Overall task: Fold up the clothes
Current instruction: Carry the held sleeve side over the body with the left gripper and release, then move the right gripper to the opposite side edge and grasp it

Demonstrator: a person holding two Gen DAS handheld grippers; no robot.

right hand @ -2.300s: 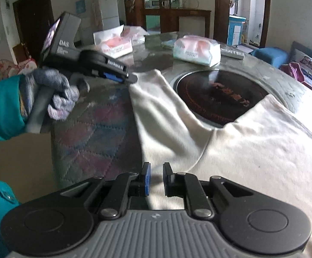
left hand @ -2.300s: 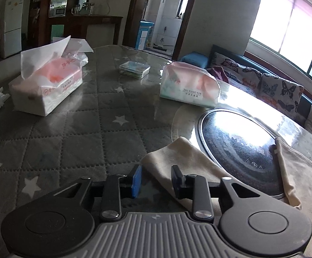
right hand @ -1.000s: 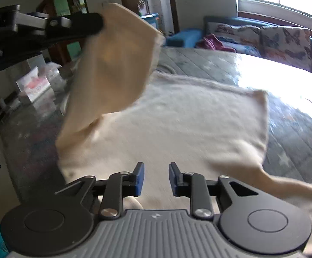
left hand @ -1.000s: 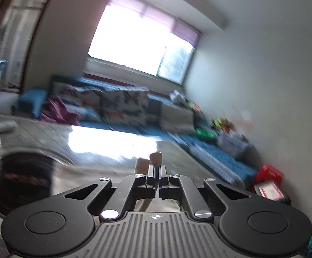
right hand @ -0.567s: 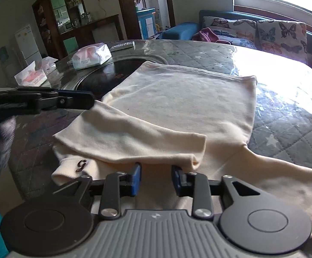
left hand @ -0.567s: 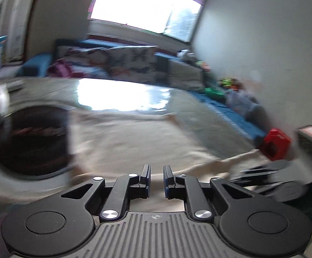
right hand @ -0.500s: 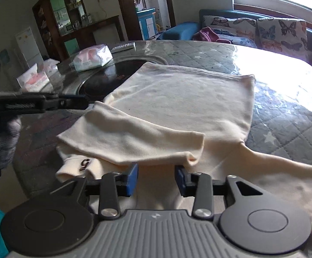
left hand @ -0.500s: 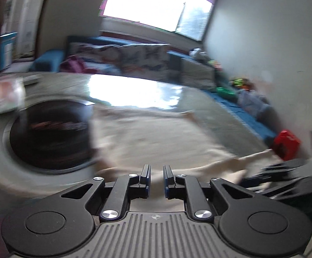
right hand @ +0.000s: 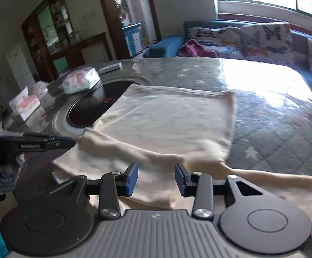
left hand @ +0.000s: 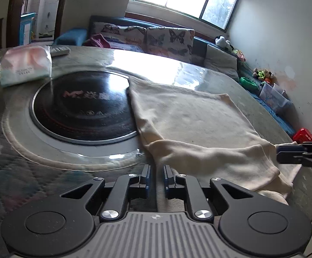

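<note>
- The cream shirt (right hand: 173, 118) lies flat on the counter (right hand: 274, 133), one sleeve (right hand: 123, 150) folded across its near part and the other sleeve (right hand: 274, 180) stretched out to the right.
- The shirt's far left corner overlaps the round black cooktop (left hand: 80, 107) set into the counter.
- The right gripper (right hand: 156, 179) hovers over the folded sleeve's cuff, jaws spread wide and holding nothing.
- The left gripper (left hand: 156, 177) sits at the shirt's left edge, jaws parted by a narrow gap, empty.
- A gloved hand (right hand: 3, 172) holds the left gripper.
- Tissue packs (right hand: 80, 81) stand beyond the cooktop.
</note>
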